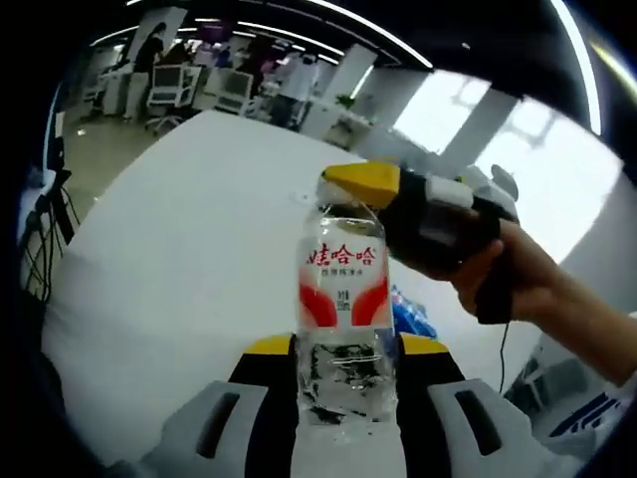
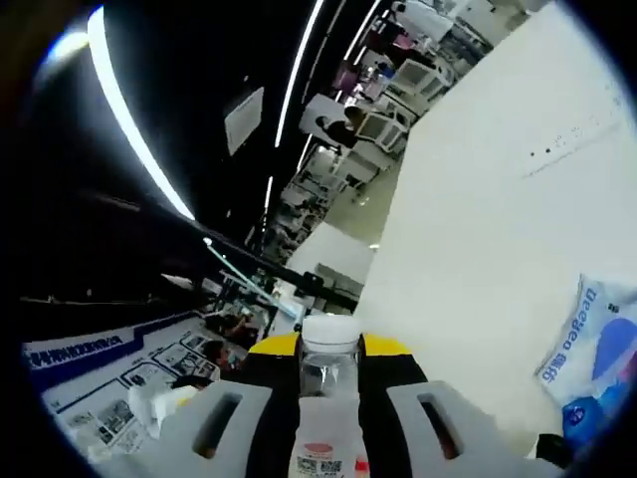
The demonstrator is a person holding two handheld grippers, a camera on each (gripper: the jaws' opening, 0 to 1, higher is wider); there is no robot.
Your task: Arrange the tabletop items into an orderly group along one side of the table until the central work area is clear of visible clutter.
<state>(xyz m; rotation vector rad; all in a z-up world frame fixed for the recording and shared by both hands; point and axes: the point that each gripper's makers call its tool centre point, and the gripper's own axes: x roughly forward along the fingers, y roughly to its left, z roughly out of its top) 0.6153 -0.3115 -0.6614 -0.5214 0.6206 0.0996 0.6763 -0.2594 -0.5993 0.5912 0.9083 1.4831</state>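
Note:
A clear water bottle (image 1: 343, 299) with a red and white label stands up between the yellow-tipped jaws of my left gripper (image 1: 345, 351), which is shut on its lower body. My right gripper (image 1: 418, 204), held by a hand (image 1: 523, 279), comes in from the right with a yellow jaw tip against the bottle's top. In the right gripper view the bottle's white cap and neck (image 2: 328, 344) sit tight between the jaws of my right gripper (image 2: 329, 349). The bottle is held above the white table (image 1: 189, 249).
A blue and white packet (image 2: 589, 349) lies on the white table (image 2: 478, 199) near its edge and shows behind the bottle as a blue packet (image 1: 408, 314). Office chairs (image 1: 174, 90) and desks stand beyond the table's far end.

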